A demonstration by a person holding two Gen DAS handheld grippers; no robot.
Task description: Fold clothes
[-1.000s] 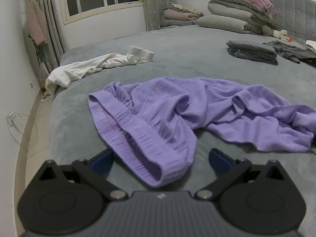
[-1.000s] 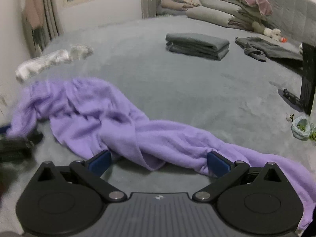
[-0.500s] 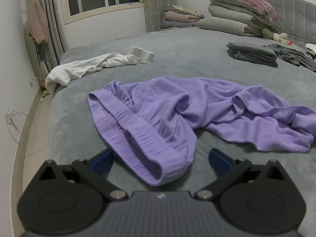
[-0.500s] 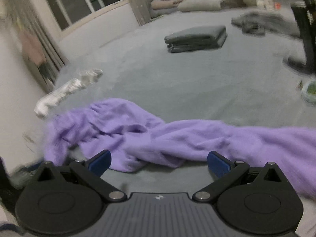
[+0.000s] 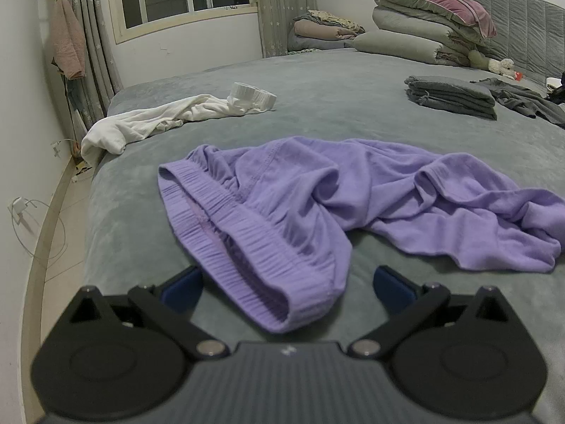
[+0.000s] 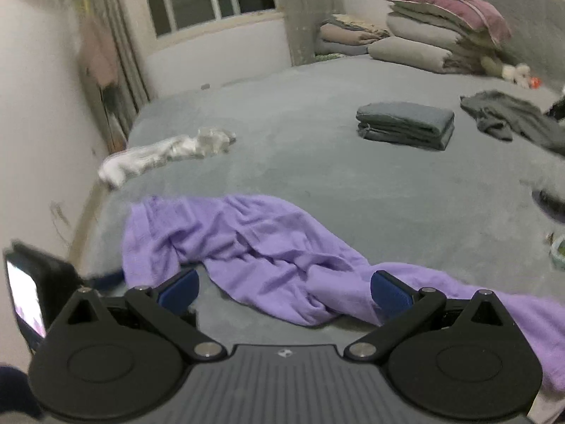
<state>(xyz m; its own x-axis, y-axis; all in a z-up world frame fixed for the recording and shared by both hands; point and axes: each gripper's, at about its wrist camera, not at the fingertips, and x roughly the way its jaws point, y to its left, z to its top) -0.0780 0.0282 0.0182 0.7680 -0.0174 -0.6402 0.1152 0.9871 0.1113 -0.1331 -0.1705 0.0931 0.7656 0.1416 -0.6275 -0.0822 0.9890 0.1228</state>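
Observation:
Crumpled purple trousers [image 5: 317, 205] lie across the grey bed [image 5: 335, 106]. Their ribbed waistband [image 5: 247, 258] points at my left gripper [image 5: 287, 288], which is open, its blue pads on either side of the waistband's near end and not touching it. In the right wrist view the same purple trousers [image 6: 268, 251] stretch from left to lower right. My right gripper [image 6: 284, 289] is open just above a twisted leg, holding nothing. The left gripper's body with a lit screen [image 6: 24, 304] shows at the left edge of that view.
A white garment [image 5: 169, 120] lies at the bed's far left edge. A folded grey stack [image 5: 452, 97] and a loose dark garment [image 5: 522, 102] sit at the right. Pillows and quilts [image 5: 423, 31] pile by the headboard. A wall and floor run along the left.
The right gripper has swung left and lifted its view, now looking towards the trousers' waist end. The left gripper has held nearly still. The trousers have not moved.

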